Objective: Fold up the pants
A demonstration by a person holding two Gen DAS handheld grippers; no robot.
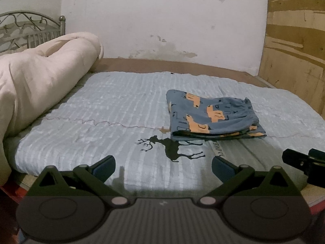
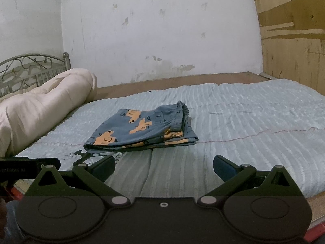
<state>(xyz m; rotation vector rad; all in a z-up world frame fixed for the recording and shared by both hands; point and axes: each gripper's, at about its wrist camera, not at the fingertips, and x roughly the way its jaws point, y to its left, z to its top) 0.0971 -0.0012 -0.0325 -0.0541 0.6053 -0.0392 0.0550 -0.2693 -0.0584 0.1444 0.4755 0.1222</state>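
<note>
The pants are blue with orange prints and lie folded into a compact stack on the light blue bed cover. They also show in the right wrist view, left of centre. My left gripper is open and empty, held back near the bed's front edge, left of the pants. My right gripper is open and empty, also near the front edge, a short way in front of the pants. Part of the right gripper shows at the right edge of the left wrist view.
A rolled cream duvet lies along the bed's left side by a metal headboard. A stained white wall stands behind the bed and a plywood panel to the right. A black deer print marks the cover.
</note>
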